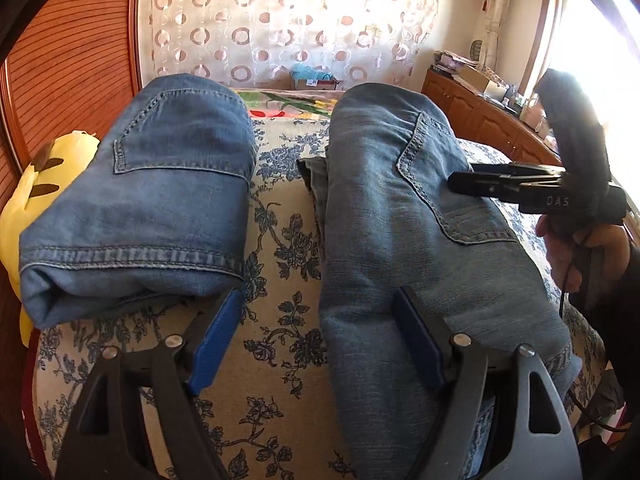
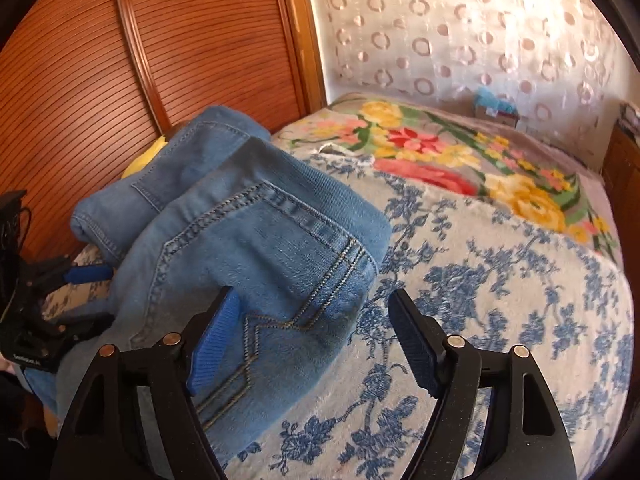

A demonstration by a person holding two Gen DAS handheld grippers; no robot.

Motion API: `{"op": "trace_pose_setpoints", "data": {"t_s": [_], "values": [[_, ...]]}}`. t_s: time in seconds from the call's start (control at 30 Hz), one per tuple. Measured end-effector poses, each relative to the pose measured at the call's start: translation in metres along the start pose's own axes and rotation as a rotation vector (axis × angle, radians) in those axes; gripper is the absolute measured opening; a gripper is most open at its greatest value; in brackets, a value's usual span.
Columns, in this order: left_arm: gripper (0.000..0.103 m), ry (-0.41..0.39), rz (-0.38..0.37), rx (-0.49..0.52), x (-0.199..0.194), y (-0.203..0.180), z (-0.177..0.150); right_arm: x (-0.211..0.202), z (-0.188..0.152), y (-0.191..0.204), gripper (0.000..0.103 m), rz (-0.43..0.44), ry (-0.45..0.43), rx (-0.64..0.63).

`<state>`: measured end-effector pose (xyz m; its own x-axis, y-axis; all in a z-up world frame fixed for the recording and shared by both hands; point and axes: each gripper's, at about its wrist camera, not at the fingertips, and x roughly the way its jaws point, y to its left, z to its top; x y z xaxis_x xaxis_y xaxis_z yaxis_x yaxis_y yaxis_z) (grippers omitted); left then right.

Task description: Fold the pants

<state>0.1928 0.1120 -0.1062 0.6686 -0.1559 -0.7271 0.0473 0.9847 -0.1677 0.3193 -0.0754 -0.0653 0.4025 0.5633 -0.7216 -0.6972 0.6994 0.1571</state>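
Observation:
Two folded pairs of blue jeans lie side by side on a bed. In the left wrist view the shorter bundle [image 1: 140, 200] is on the left and the longer pair [image 1: 400, 220] on the right. My left gripper [image 1: 318, 300] is open: one blue finger is by the short bundle's near corner, the other rests over the long pair. My right gripper [image 1: 464, 178], held by a hand, points in over the long pair's pocket. In the right wrist view it [image 2: 312, 296] stands open at the edge of the long pair [image 2: 260, 240], gripping nothing. The left gripper [image 2: 96, 296] shows at the left.
The blue-flowered bedspread [image 1: 280, 240] covers the near bed; a bright floral blanket [image 2: 440, 152] lies farther back. A yellow plush toy [image 1: 40, 200] sits against the ribbed wooden panel [image 1: 72, 60] on the left. A wooden cabinet [image 1: 480, 112] with clutter stands at the right.

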Motion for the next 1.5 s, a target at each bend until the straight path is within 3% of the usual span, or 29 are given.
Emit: {"op": "trace_pose_setpoints", "data": {"t_s": [0.27,0.43,0.47,0.57,0.63,0.7,0.8,1.1,1.23,1.43,1.5], "values": [[0.083,0.004,0.005,-0.007,0.002,-0.001,0.0,0.026,-0.002,-0.01,0.087,0.09,0.056,0.079],[0.083,0.011,0.0,-0.012,0.003,0.001,0.001,0.027,-0.002,-0.005,0.083,0.099,0.059,0.066],[0.083,0.011,-0.001,-0.012,0.003,0.001,0.001,0.027,-0.002,-0.002,0.076,0.114,0.062,0.066],[0.083,0.013,-0.004,-0.015,0.005,0.002,0.002,0.028,-0.002,-0.002,0.069,0.129,0.07,0.078],[0.083,0.016,-0.008,-0.018,0.006,0.002,0.003,0.024,-0.001,-0.001,0.059,0.142,0.065,0.072],[0.083,0.025,-0.012,-0.026,0.006,0.003,0.005,0.018,0.001,0.003,0.038,0.139,0.06,0.045],[0.082,0.029,-0.015,-0.037,0.001,0.004,0.008,0.0,0.002,0.01,0.02,0.119,0.015,0.011],[0.082,-0.003,-0.116,-0.043,-0.022,-0.007,0.015,-0.029,-0.019,-0.01,0.02,0.047,0.013,0.034],[0.082,0.059,-0.138,-0.055,-0.007,-0.011,0.013,-0.026,-0.025,-0.015,0.022,0.048,0.024,0.052],[0.081,0.146,-0.258,-0.149,0.017,-0.004,0.008,-0.022,-0.026,-0.009,0.025,0.013,0.023,0.012],[0.074,0.143,-0.282,-0.132,0.016,-0.007,0.007,-0.021,-0.026,-0.01,0.025,0.016,0.025,0.018]]}}
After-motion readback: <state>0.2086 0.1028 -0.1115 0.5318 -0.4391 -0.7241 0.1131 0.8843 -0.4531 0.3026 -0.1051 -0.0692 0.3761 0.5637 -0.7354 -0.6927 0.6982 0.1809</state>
